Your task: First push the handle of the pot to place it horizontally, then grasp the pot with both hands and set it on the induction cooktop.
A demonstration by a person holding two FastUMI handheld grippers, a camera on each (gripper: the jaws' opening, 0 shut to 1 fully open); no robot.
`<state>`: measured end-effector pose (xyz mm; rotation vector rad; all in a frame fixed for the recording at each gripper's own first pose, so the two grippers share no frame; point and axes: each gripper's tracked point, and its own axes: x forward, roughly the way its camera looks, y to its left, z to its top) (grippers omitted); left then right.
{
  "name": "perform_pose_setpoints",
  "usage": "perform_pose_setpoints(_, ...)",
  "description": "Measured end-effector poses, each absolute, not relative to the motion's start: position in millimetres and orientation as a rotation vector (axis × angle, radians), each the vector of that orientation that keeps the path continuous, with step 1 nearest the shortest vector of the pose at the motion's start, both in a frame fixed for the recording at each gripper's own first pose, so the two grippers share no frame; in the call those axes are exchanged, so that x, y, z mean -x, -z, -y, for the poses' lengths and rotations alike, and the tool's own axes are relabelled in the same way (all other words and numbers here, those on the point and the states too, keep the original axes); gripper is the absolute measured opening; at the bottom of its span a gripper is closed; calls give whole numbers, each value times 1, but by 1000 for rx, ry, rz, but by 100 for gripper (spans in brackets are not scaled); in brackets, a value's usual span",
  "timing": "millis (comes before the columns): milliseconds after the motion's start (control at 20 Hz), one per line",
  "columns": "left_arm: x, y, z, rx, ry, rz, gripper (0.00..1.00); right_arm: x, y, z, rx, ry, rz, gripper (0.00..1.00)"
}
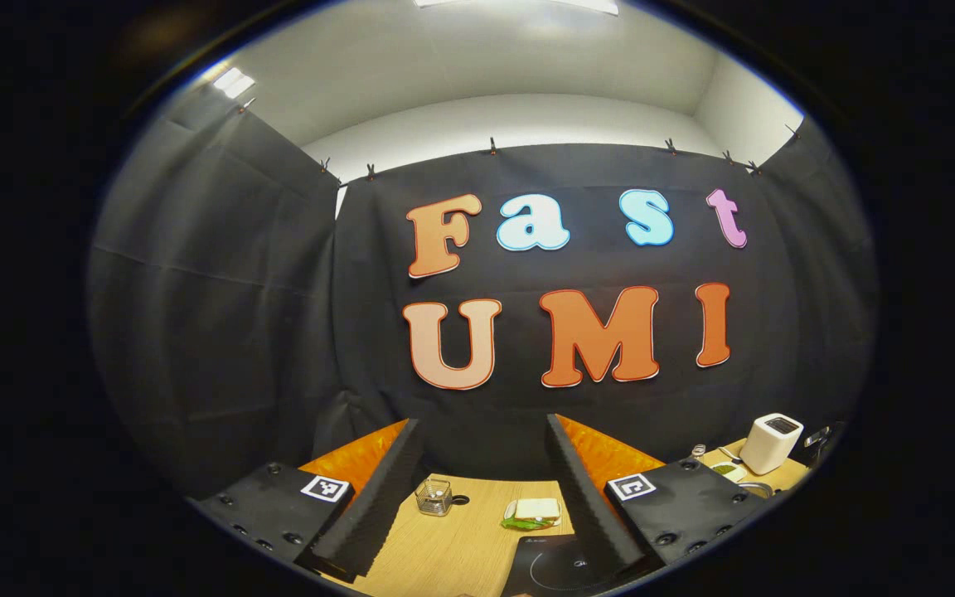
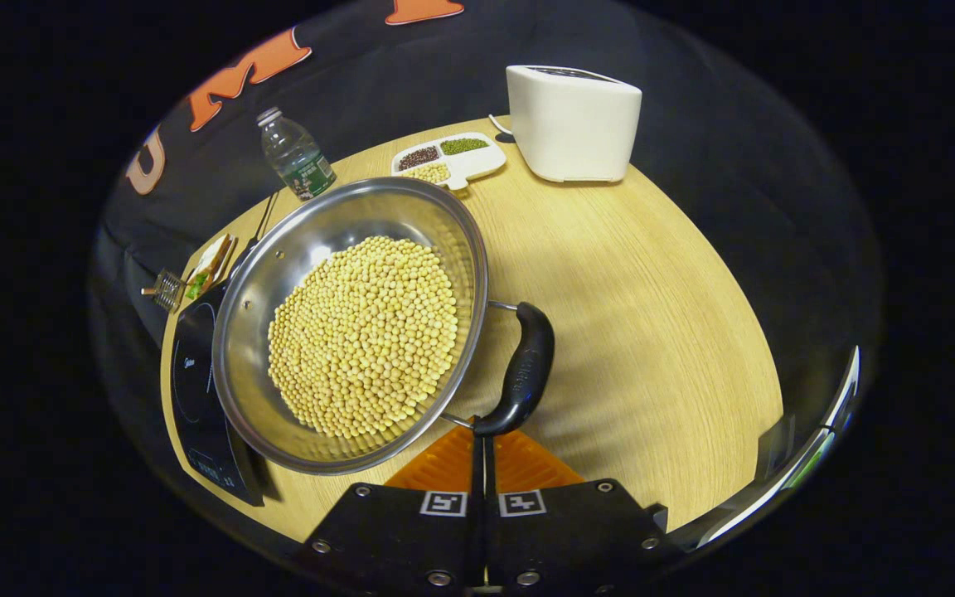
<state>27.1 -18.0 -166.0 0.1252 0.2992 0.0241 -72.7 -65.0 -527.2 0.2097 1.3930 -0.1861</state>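
A steel pot (image 2: 262, 274) full of yellow soybeans (image 2: 361, 323) stands on the wooden table (image 2: 652, 290) in the right gripper view. Its black side handle (image 2: 527, 365) points toward me, on the pot's right. My right gripper (image 2: 482, 438) is shut with nothing between its fingers, and its tip touches the near end of that handle. The black induction cooktop (image 2: 191, 390) lies just left of the pot, partly hidden by the pot's rim. In the left gripper view my left gripper (image 1: 482, 423) is open, raised and facing the booth wall, with a corner of the cooktop (image 1: 556, 564) below it.
Beyond the pot are a white toaster (image 2: 573, 120), a divided dish of beans (image 2: 447, 159) and a water bottle (image 2: 295, 162). A sandwich plate (image 2: 210, 261) and a small wire basket (image 2: 167, 288) sit past the cooktop. Bare table lies right of the pot.
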Motion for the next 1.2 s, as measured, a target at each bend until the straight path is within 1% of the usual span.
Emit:
perform_pose_setpoints(550,-30,183,11,-132,-33,-331,98,31,541,91,-302,296,-1366,0)
perform_pose_setpoints(850,-27,186,6,-143,-40,-340,98,-1,540,109,-271,351,-1324,0)
perform_pose_setpoints(1200,-25,201,4,-131,-41,-365,99,-30,549,112,-274,384,-1304,0)
